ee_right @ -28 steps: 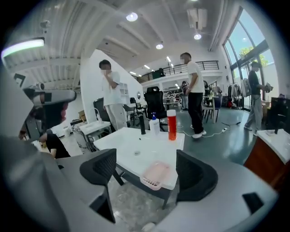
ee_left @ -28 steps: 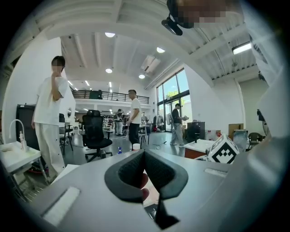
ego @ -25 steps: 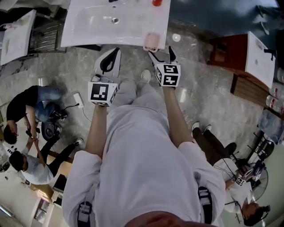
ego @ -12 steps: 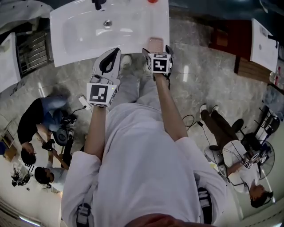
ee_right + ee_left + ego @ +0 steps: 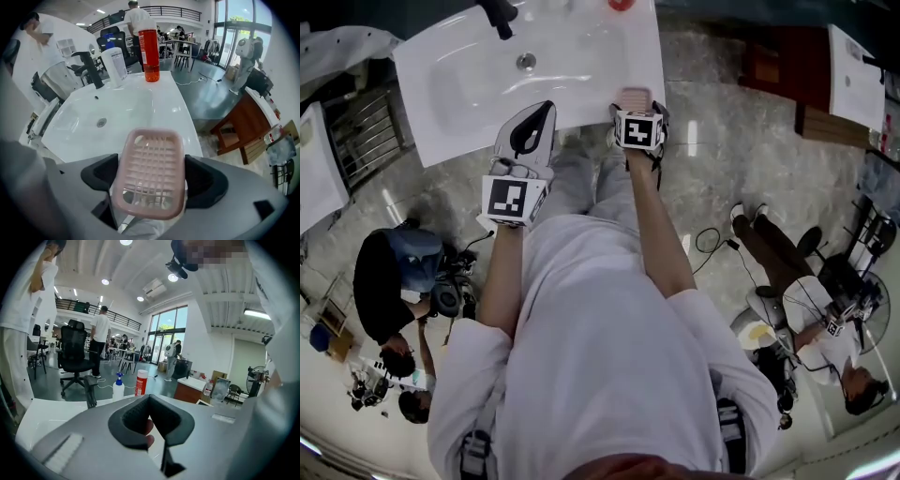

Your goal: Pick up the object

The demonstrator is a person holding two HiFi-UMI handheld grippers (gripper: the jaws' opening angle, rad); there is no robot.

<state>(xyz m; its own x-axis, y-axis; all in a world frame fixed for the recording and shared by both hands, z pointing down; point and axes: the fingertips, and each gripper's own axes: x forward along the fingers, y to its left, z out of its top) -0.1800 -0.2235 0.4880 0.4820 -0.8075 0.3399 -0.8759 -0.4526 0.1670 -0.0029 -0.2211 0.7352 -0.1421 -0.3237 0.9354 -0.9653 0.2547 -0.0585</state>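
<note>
Right gripper had moved onto the pink soap dish at the sink front rim, jaws clamped on its sides, left gripper closed and empty; we judged a slow, level lift best.

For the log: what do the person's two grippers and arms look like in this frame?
The left gripper and right gripper have smooth light-grey shells with black padded jaws. Each carries a white cube printed with black square markers. The person wears a white short-sleeved top; dark straps show near both shoulders.
</note>
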